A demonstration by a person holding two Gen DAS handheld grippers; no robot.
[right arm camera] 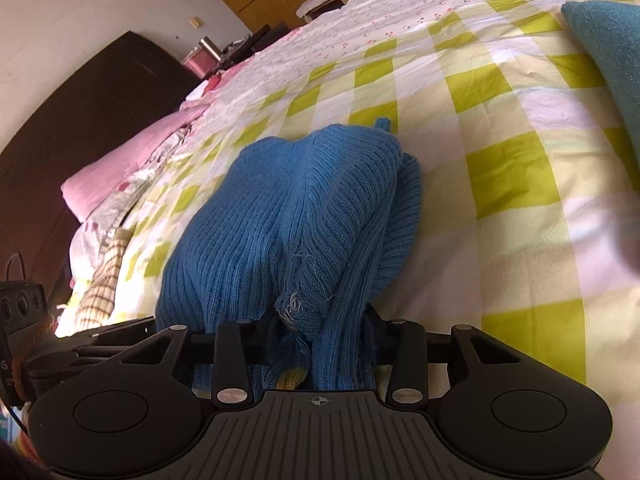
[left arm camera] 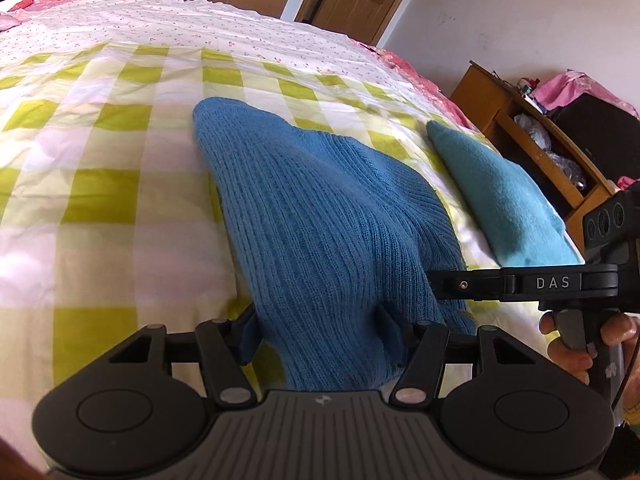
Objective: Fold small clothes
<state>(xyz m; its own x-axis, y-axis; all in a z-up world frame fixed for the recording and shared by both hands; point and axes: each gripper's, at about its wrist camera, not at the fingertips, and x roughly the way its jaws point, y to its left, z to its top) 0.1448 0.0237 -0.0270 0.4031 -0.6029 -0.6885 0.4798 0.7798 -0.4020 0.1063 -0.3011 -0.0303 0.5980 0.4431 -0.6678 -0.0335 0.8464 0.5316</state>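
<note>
A blue ribbed knit garment [left arm camera: 304, 216] lies bunched on the green-and-white checked bedspread [left arm camera: 100, 160]. My left gripper [left arm camera: 320, 336] is shut on its near edge, with the cloth draped over and between the fingers. My right gripper [right arm camera: 320, 340] is shut on another bunched part of the same blue knit garment [right arm camera: 296, 216], where a frayed seam shows. The right gripper [left arm camera: 448, 284] also shows in the left wrist view, reaching in from the right against the garment. The fingertips are hidden by cloth.
A teal folded cloth [left arm camera: 500, 196] lies to the right on the bed; it also shows in the right wrist view [right arm camera: 612, 52]. A wooden shelf [left arm camera: 520, 128] stands beyond the bed's right edge. A pink pillow [right arm camera: 124, 168] and dark headboard [right arm camera: 80, 120] are left.
</note>
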